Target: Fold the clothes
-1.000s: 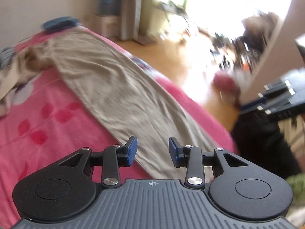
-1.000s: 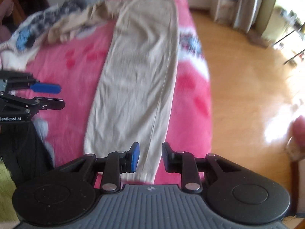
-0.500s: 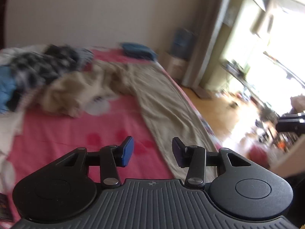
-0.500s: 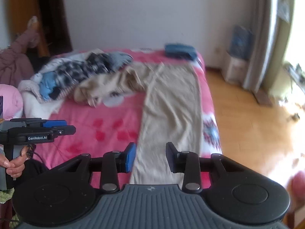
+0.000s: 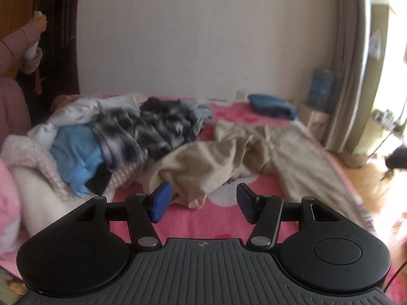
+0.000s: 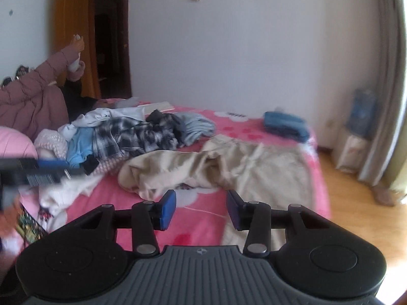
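Observation:
Beige trousers (image 5: 292, 160) (image 6: 267, 167) lie on the pink bed (image 5: 216, 218) (image 6: 198, 218). One leg runs flat along the right side, the other is bunched up (image 5: 201, 167) (image 6: 165, 170) toward the middle. My left gripper (image 5: 202, 204) hangs above the near bed with its jaws opening and nothing between them. My right gripper (image 6: 201, 209) is likewise over the near bed, jaws opening, empty. The left gripper (image 6: 38, 171) also shows blurred at the left edge of the right wrist view.
A heap of clothes (image 5: 122, 137) (image 6: 132, 132), plaid, blue and white, lies at the back left. A folded blue garment (image 5: 272, 105) (image 6: 285, 124) sits at the far right corner. A person in a pink jacket (image 6: 33, 96) is at the left. Wooden floor (image 6: 356, 203) runs on the right.
Both views have swung up from the flat trouser leg to look along the bed toward the far wall. Both grippers' jaws stand wider than before.

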